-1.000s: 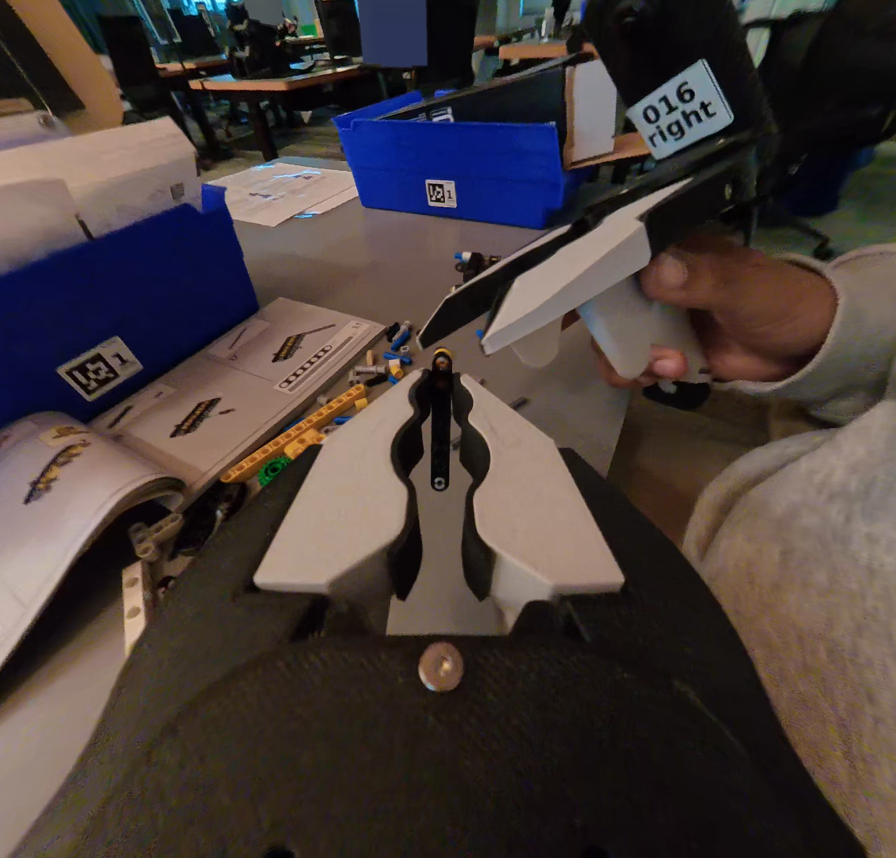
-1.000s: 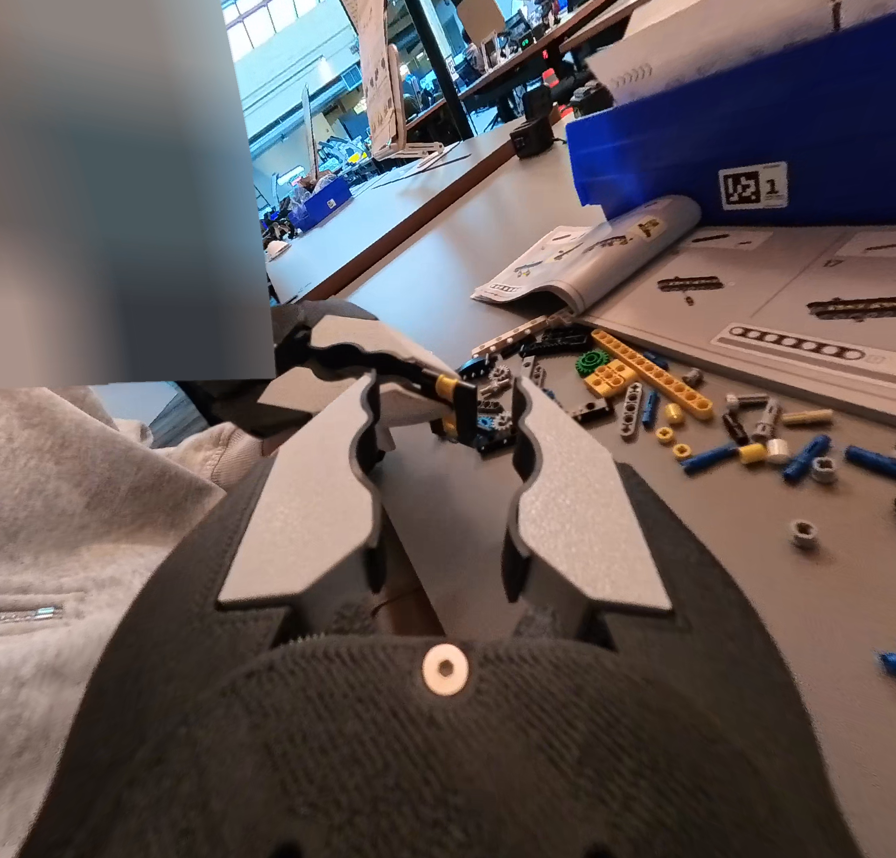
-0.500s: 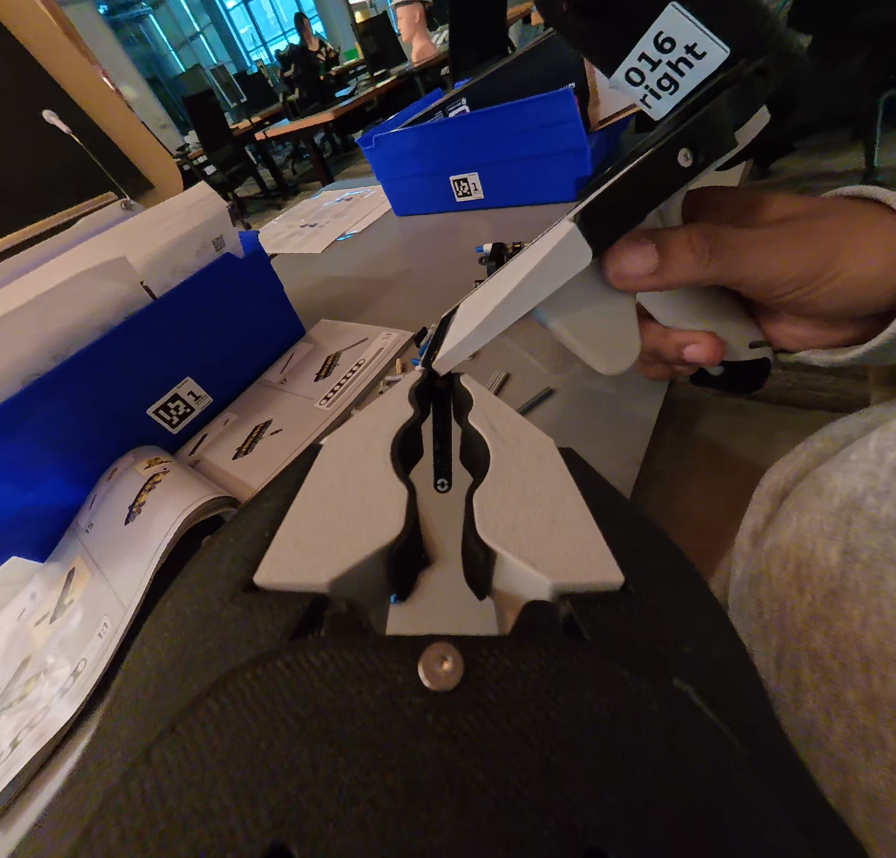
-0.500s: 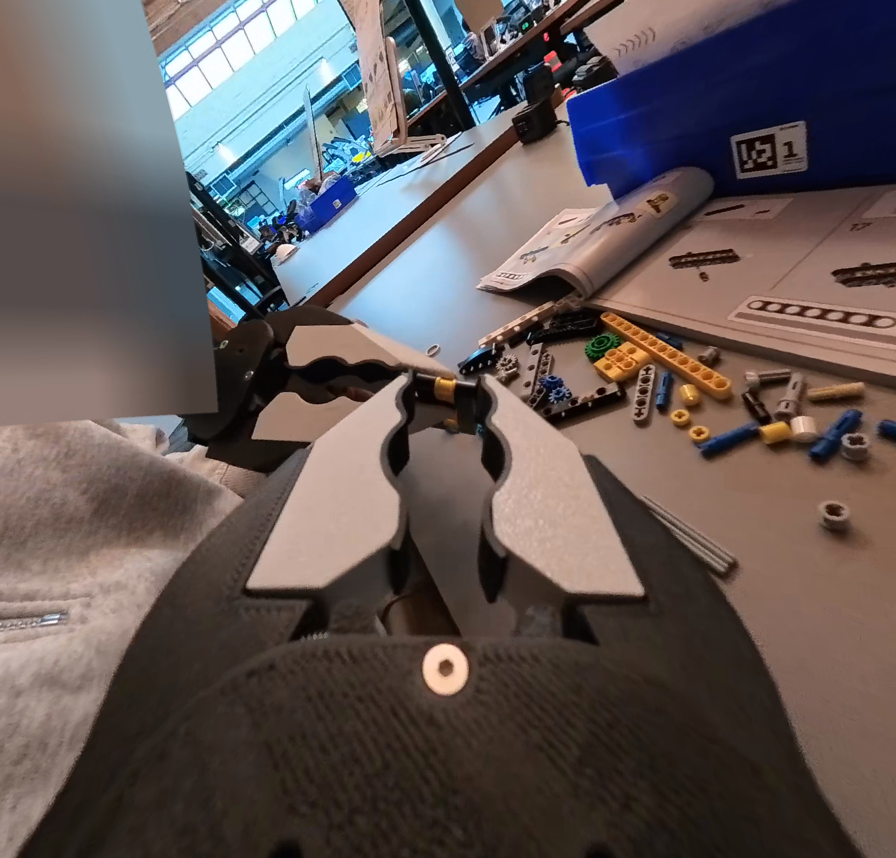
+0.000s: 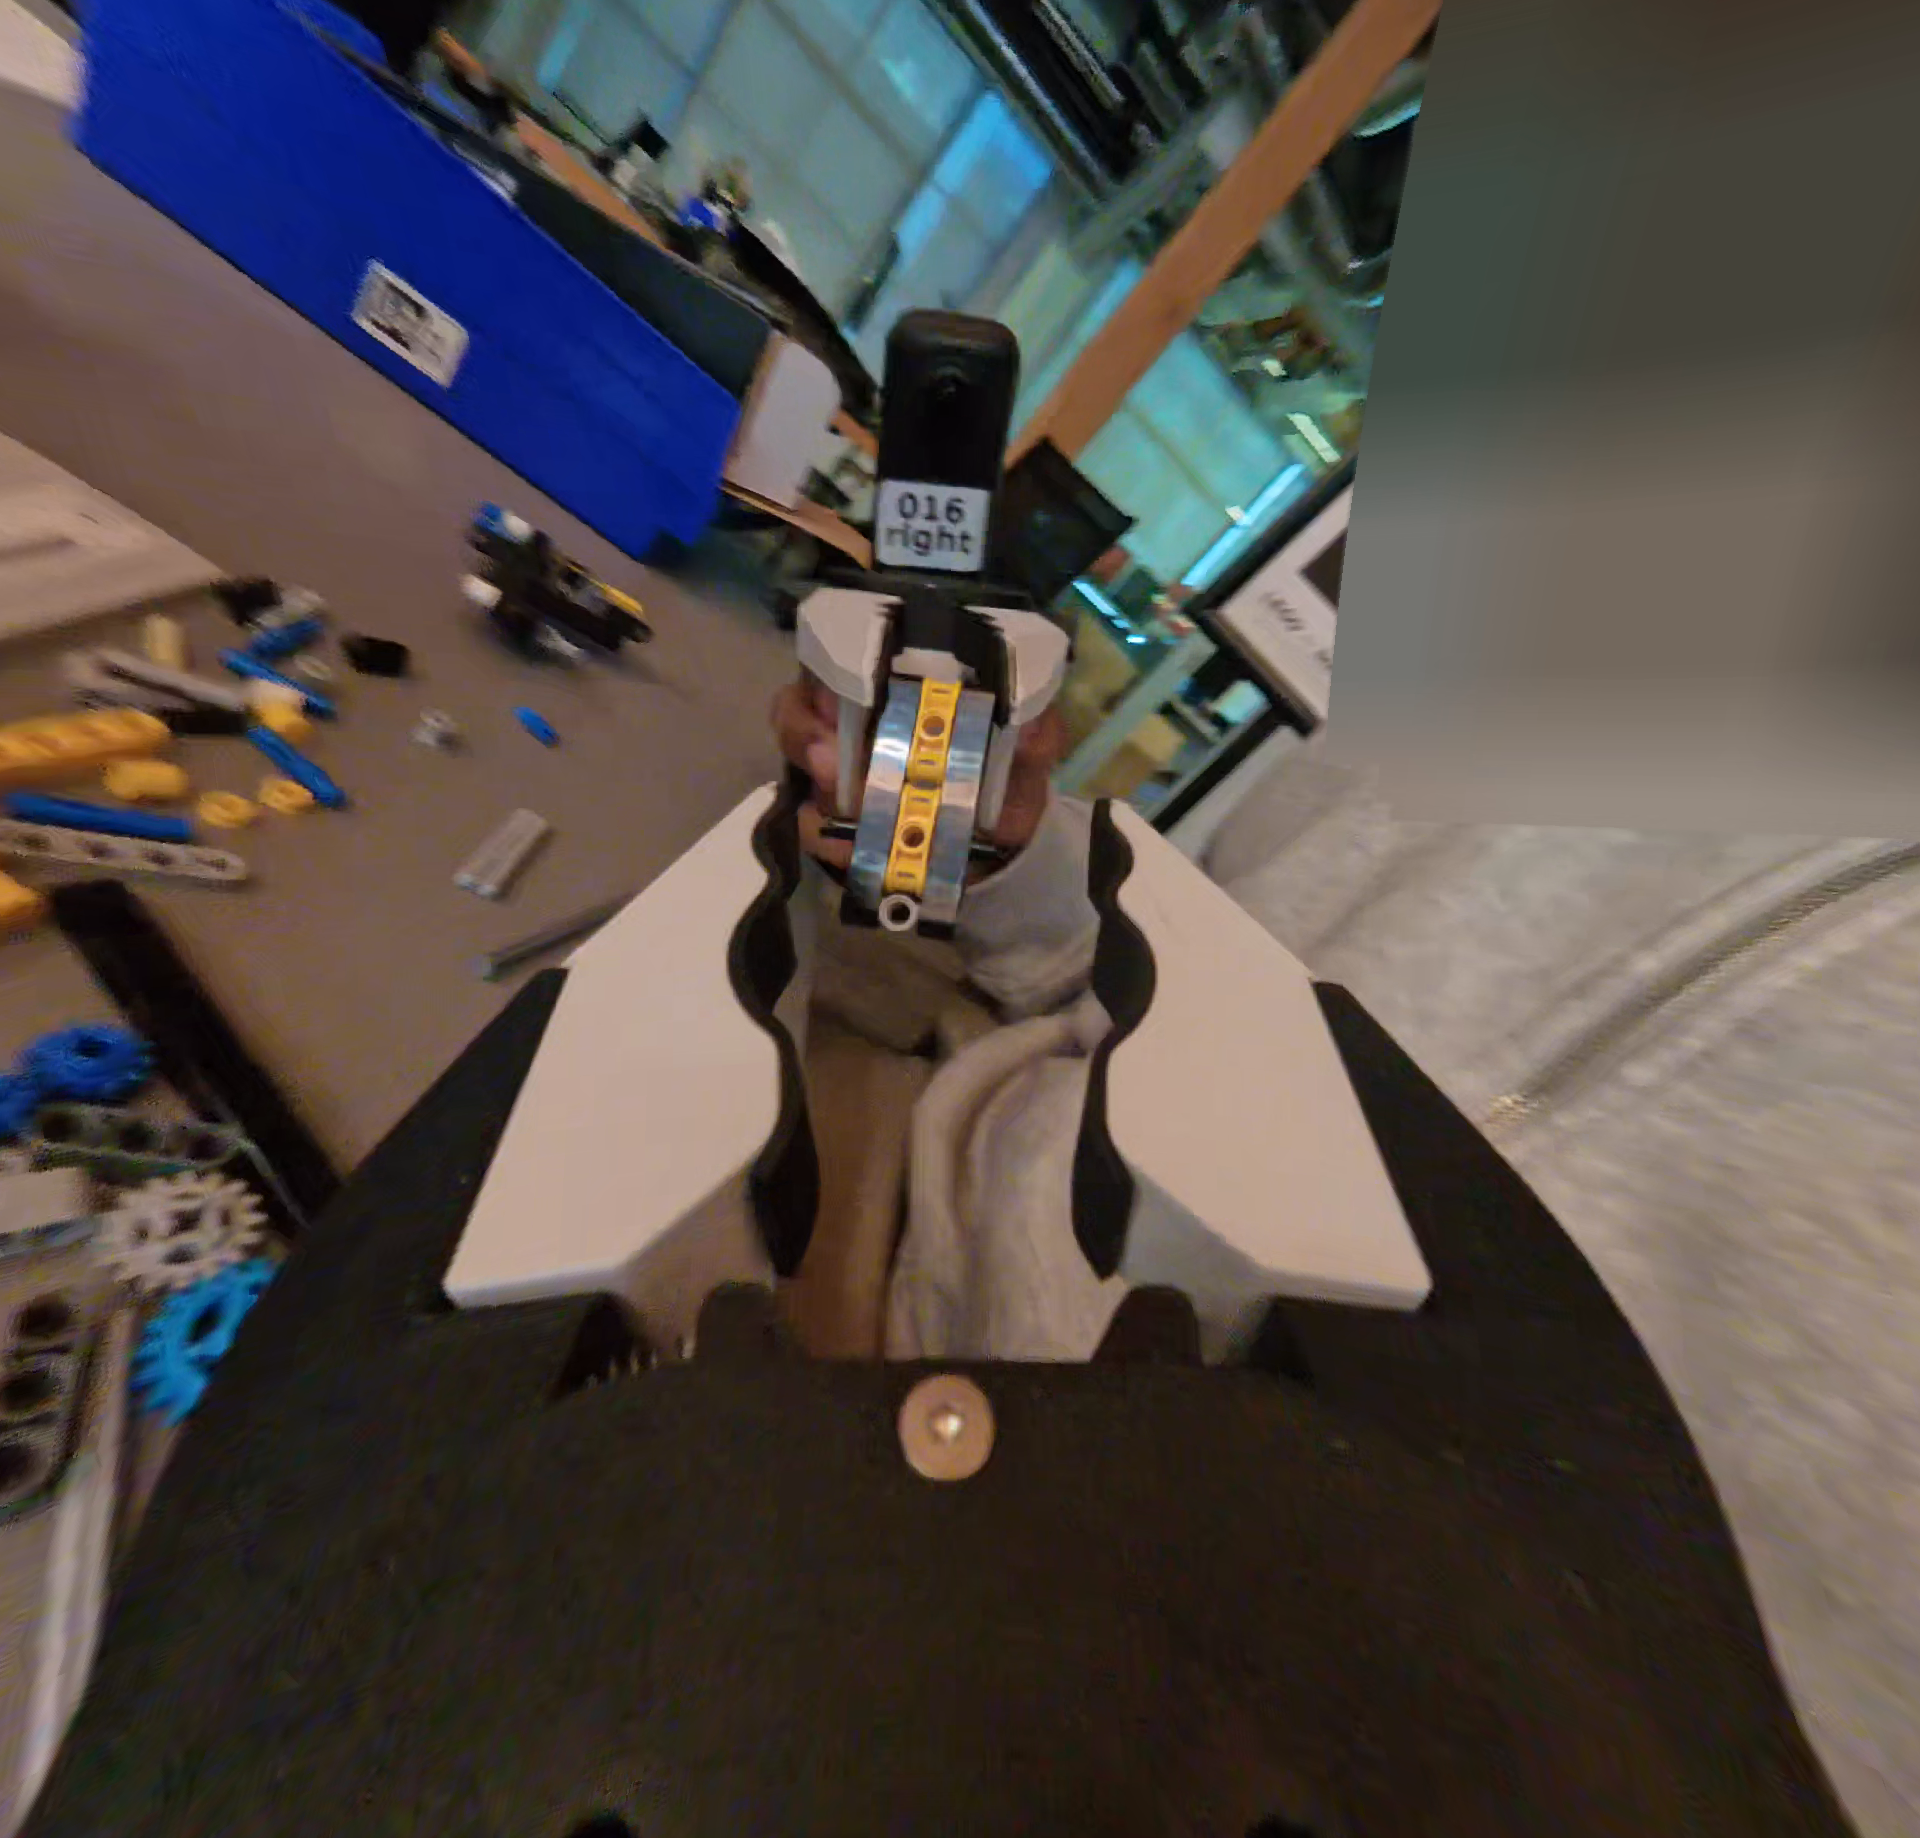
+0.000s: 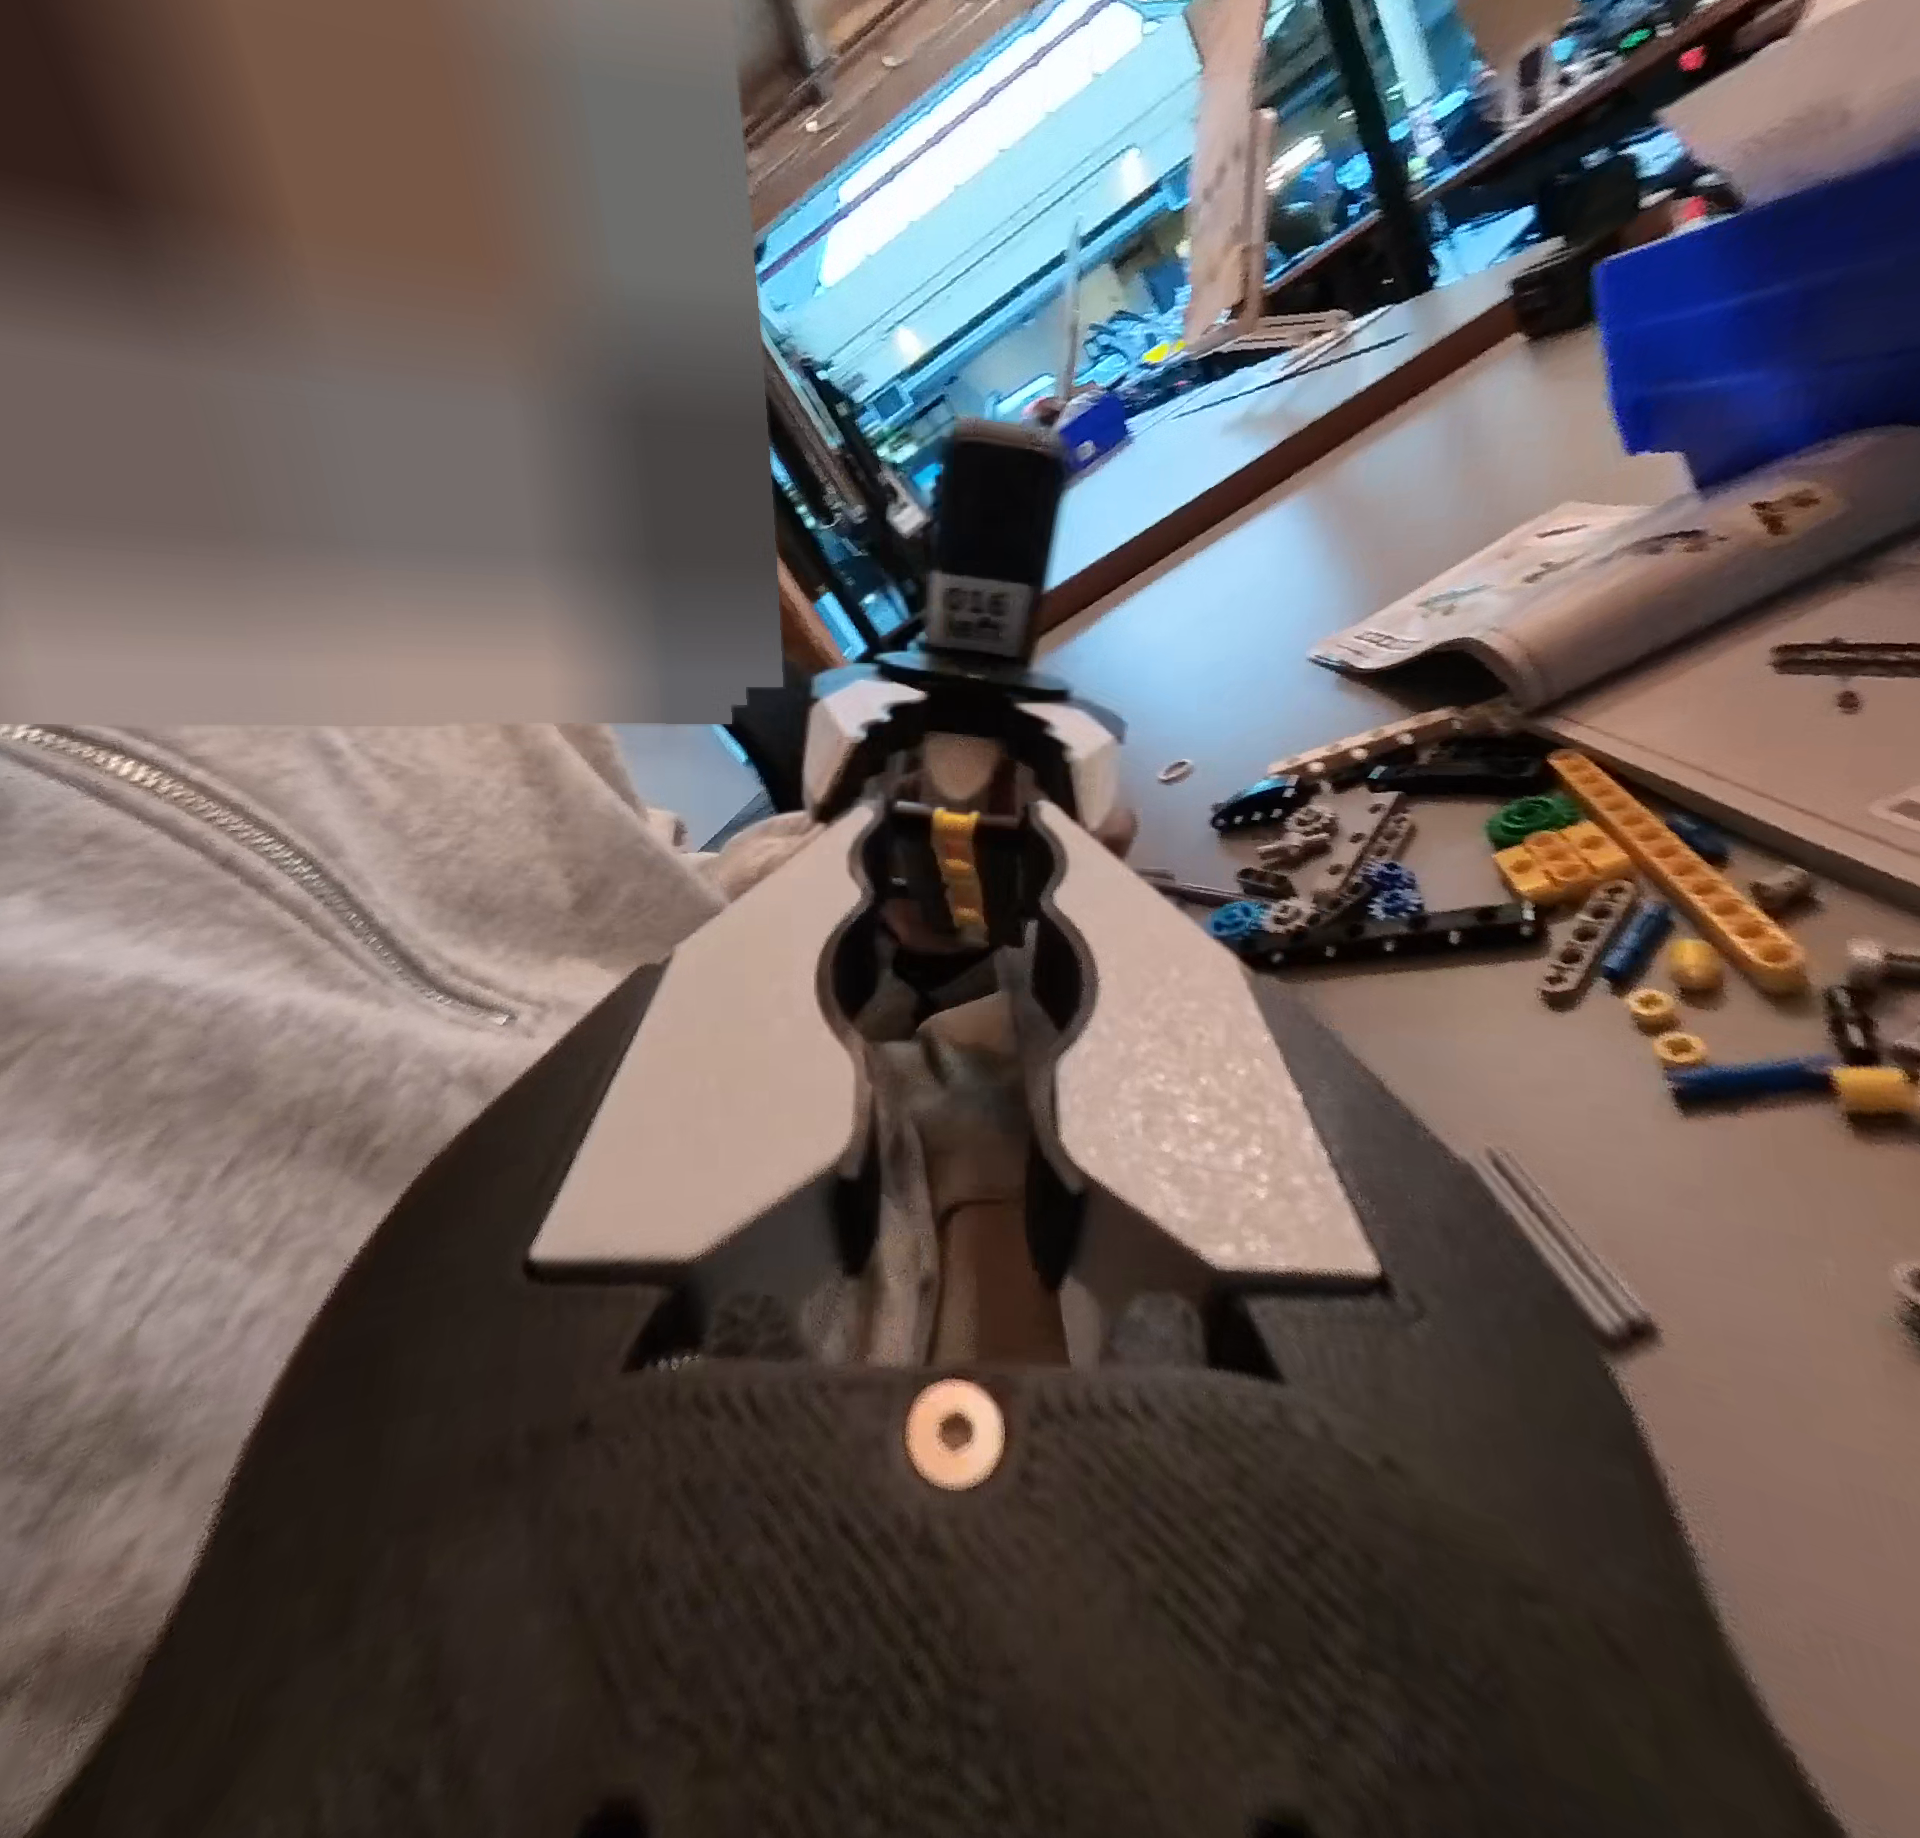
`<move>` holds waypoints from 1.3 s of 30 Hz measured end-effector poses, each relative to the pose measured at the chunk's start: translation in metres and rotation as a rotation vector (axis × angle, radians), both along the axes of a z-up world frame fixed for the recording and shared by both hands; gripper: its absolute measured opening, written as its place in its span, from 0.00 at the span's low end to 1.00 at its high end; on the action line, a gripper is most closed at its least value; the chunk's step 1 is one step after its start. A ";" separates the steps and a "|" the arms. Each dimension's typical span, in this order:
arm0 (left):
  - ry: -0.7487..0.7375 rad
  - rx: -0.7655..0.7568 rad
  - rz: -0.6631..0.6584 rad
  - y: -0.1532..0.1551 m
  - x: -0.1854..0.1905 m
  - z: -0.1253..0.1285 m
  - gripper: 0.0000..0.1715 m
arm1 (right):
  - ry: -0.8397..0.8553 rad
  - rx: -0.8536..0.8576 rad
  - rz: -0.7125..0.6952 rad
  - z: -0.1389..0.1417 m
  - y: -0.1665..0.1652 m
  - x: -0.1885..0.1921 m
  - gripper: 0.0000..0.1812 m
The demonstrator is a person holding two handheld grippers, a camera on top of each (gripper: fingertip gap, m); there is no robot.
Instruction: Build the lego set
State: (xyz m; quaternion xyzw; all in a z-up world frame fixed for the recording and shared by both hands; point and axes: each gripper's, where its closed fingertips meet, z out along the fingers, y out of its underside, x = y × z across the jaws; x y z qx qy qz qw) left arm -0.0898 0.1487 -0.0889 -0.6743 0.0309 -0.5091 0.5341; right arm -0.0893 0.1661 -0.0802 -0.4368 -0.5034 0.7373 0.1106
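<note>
Right claw (image 5: pixel 920 801) is clamped on a small yellow-and-black sub-assembly (image 5: pixel 914 812) held in the air off the worktop's near edge, while the left claw (image 5: pixel 940 915) stands apart and empty, facing it. Judged from the loose parts (image 6: pixel 1652 895) spread over the worktop (image 6: pixel 1351 1113) beside the open instruction booklet (image 6: pixel 1621 583), most of the build remains. Half a second ago the left claw gripped the black beam with the right claw closing on its tip; the piece has now passed to the right claw

A grey table (image 6: pixel 1351 521) is seen beneath the scene. A blue bin (image 5: pixel 343 178) is placed at its far side. A grey zip-up sweatshirt (image 6: pixel 208 957) is worn by the person.
</note>
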 end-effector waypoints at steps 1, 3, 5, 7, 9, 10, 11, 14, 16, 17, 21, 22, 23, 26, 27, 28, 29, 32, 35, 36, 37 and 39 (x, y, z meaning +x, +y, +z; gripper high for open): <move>-0.038 -0.007 -0.031 -0.002 0.002 0.001 0.33 | 0.007 0.010 0.022 0.000 -0.004 0.001 0.12; -0.078 0.002 -0.044 -0.003 0.003 0.004 0.32 | 0.012 0.048 0.073 -0.002 -0.016 0.004 0.12; -0.048 0.008 -0.056 -0.004 0.006 0.003 0.30 | 0.010 0.084 0.103 -0.006 -0.026 0.005 0.12; -0.002 0.009 -0.079 -0.007 0.012 -0.001 0.27 | 0.009 0.092 0.117 -0.007 -0.030 0.004 0.13; 0.033 0.000 -0.097 -0.008 0.016 -0.006 0.25 | 0.017 0.075 0.120 -0.005 -0.031 0.004 0.12; 0.048 -0.004 -0.106 -0.008 0.018 -0.008 0.24 | 0.023 0.062 0.119 -0.003 -0.030 0.004 0.12; 0.059 -0.005 -0.118 -0.009 0.021 -0.009 0.23 | 0.027 0.049 0.115 -0.002 -0.028 0.004 0.12; 0.086 -0.003 -0.121 -0.009 0.023 -0.011 0.21 | 0.024 0.029 0.118 -0.001 -0.025 0.005 0.13; 0.091 -0.001 -0.120 -0.009 0.023 -0.012 0.18 | 0.015 0.036 0.123 -0.002 -0.027 0.005 0.13; 0.091 -0.002 -0.118 -0.009 0.023 -0.012 0.18 | 0.011 0.043 0.127 -0.003 -0.028 0.005 0.13; 0.106 -0.004 -0.127 -0.010 0.025 -0.014 0.14 | -0.005 0.060 0.131 -0.006 -0.032 0.005 0.13; 0.114 -0.005 -0.125 -0.009 0.025 -0.015 0.14 | -0.008 0.060 0.132 -0.007 -0.032 0.004 0.13; 0.122 -0.006 -0.124 -0.009 0.025 -0.015 0.14 | -0.013 0.057 0.135 -0.007 -0.032 0.004 0.13; 0.148 -0.012 -0.125 -0.009 0.027 -0.019 0.14 | -0.028 0.050 0.143 -0.009 -0.033 0.004 0.13; 0.157 -0.009 -0.124 -0.010 0.027 -0.019 0.14 | -0.029 0.048 0.144 -0.009 -0.033 0.003 0.13; 0.167 -0.004 -0.118 -0.009 0.027 -0.019 0.14 | -0.028 0.046 0.141 -0.009 -0.033 0.002 0.12; 0.177 0.001 -0.100 -0.008 0.025 -0.019 0.14 | -0.026 0.050 0.125 -0.009 -0.031 0.001 0.12; 0.169 -0.002 -0.030 -0.002 0.013 -0.017 0.14 | -0.006 0.109 0.000 -0.010 -0.014 -0.007 0.18; 0.117 -0.045 0.072 0.006 -0.009 -0.019 0.14 | -0.032 0.213 -0.177 -0.016 0.015 -0.013 0.22; 0.096 -0.060 0.112 0.009 -0.018 -0.019 0.14 | -0.064 0.274 -0.235 -0.022 0.026 -0.014 0.22; 0.072 -0.071 0.148 0.011 -0.026 -0.019 0.14 | -0.110 0.346 -0.285 -0.030 0.035 -0.015 0.21; 0.027 -0.091 0.204 0.013 -0.040 -0.020 0.14 | -0.180 0.495 -0.300 -0.046 0.041 -0.013 0.20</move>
